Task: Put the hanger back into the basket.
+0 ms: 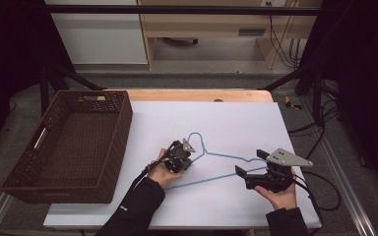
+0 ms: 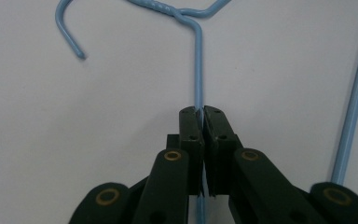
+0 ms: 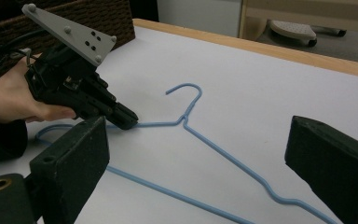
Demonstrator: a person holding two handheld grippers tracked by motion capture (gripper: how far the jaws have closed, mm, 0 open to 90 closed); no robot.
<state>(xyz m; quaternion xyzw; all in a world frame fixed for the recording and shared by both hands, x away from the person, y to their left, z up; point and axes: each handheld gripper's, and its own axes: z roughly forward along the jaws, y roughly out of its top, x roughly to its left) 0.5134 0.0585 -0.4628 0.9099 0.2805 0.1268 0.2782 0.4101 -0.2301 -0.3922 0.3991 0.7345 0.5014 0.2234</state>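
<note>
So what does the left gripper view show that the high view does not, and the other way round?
The left gripper view alone shows the grip up close: the left gripper has its jaws pressed shut on the thin blue wire of the hanger, just below the twisted neck. The high view alone shows the brown wicker basket at the table's left, the right gripper with open jaws near the hanger's far shoulder, and both of the person's hands. Both views share the blue hanger, its hook and the white table surface.
</note>
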